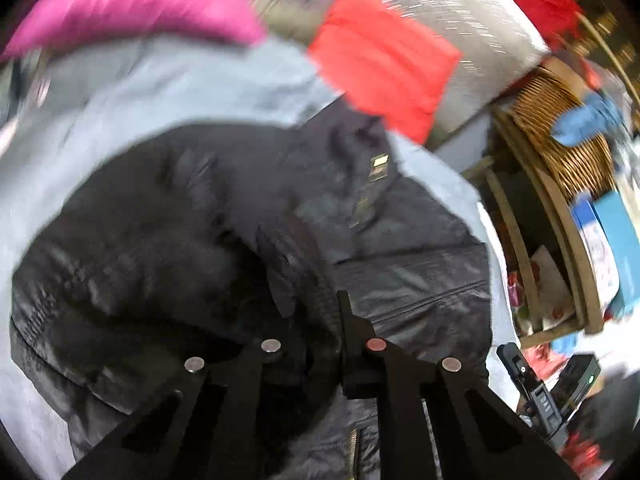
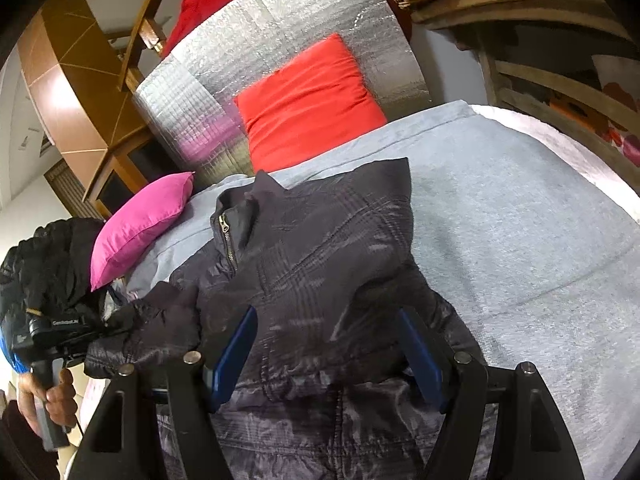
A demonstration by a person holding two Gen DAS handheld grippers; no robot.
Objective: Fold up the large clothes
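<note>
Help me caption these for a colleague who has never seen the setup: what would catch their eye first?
A dark puffy jacket sprawls across the pale blue blanket, filling the middle of both views. Behind it, a bright red cushion leans on a silver quilted panel, with a pink cushion off to the left in the right wrist view. The right tool stands open over the jacket.

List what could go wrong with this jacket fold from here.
1. The left gripper is shut on a thin pinch of the dark jacket; the slippery fabric may pull free.
2. The right gripper stands open over the jacket, so nothing anchors that side.
3. The pink cushion sits close and may snag.
</note>
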